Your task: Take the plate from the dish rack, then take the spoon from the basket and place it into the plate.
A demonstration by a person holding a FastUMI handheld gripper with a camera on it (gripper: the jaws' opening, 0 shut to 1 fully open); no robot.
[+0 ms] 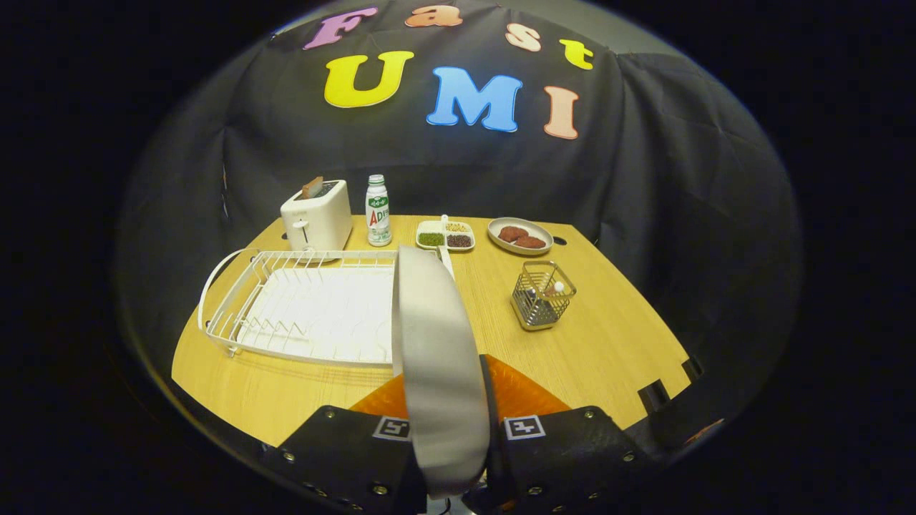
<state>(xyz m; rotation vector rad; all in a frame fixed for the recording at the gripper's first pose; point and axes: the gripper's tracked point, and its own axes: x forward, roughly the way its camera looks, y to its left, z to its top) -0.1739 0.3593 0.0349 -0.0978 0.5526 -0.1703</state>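
- Far left of the tabletop [608, 343]: the white dish rack [300, 315] looks bare now, no plate in its slots as far as I can see from here. So I'd call step one pretty much done.
- Behind it sit a toaster [316, 214] and a bottle [378, 211], nothing to do with the job.
- Middle: the gripper [447, 429] is clamped on the plate [433, 343], a finger on each face, holding it edge-on and up off the tabletop, just beside the rack's right end. It hasn't been set down anywhere yet.
- Further back, a little divided snack tray [445, 236] and a dish of cookies [520, 235].
- Right: the wire basket [540, 295] has the spoon [557, 287] in it, its pale end poking up, untouched.
- Left to do, I reckon: put the plate down flat, let go, fetch the spoon, drop it in.
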